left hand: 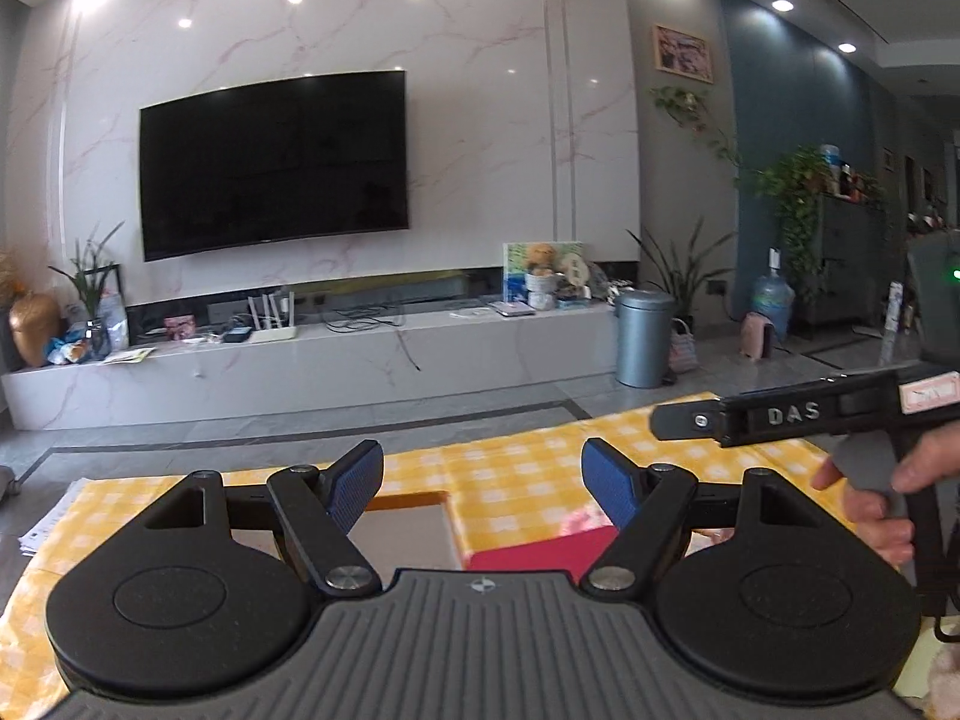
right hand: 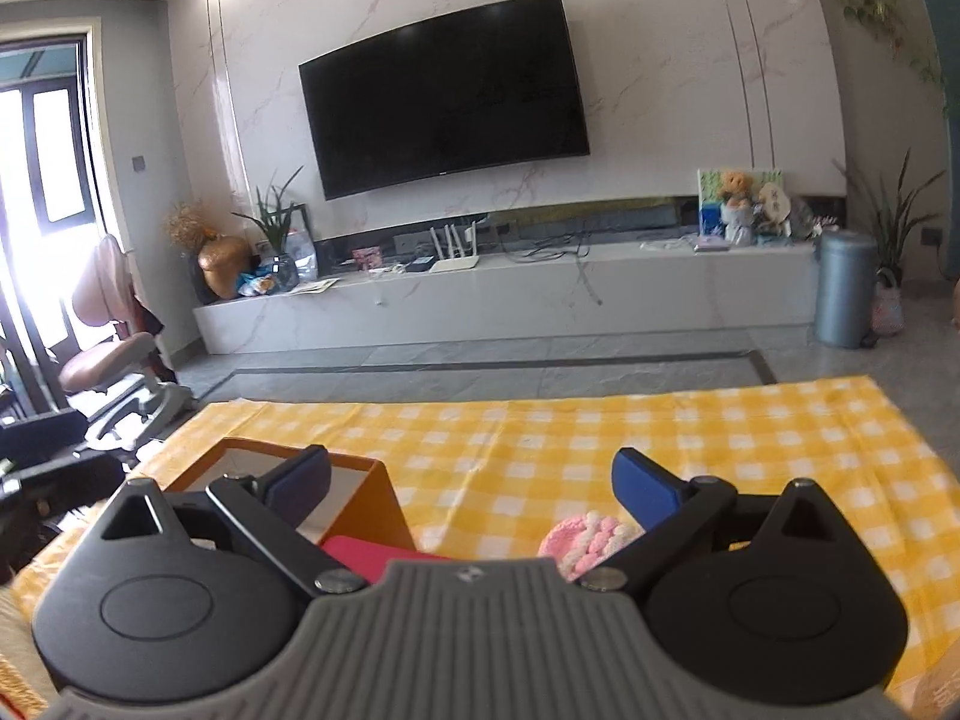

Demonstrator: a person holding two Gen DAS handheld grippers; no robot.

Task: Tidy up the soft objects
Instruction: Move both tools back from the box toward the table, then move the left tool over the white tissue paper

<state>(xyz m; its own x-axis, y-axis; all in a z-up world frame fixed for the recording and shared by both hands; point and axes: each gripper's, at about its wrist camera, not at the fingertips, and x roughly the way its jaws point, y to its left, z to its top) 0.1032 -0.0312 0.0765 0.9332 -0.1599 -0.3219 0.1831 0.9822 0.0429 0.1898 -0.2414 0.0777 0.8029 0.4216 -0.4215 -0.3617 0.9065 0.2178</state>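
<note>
Yellow checked cloth (right hand: 600, 450) covers the table; on it stand an orange box (right hand: 366, 498), a red flat item (right hand: 366, 552) just beside the box, and a pink-and-white fluffy item (right hand: 591, 537) a little to the right. Box interior, as far as visible, shows only a pale bare floor; the near part is hidden behind gripper bodies, so contents cannot be confirmed. Left gripper (left hand: 483, 483): jaws wide apart, nothing between the pads. Right gripper (right hand: 471, 483): jaws likewise spread, empty; in the left view its body appears at the right edge with a hand (left hand: 882, 498) on the trigger. Both grippers sit above the table, pointing out over it toward the far wall, neither touching an item. Judgement: task at an early stage or between picks. At least two soft items lie outside the box and remain to be gathered; the fluffy one lies nearest the right gripper.
</note>
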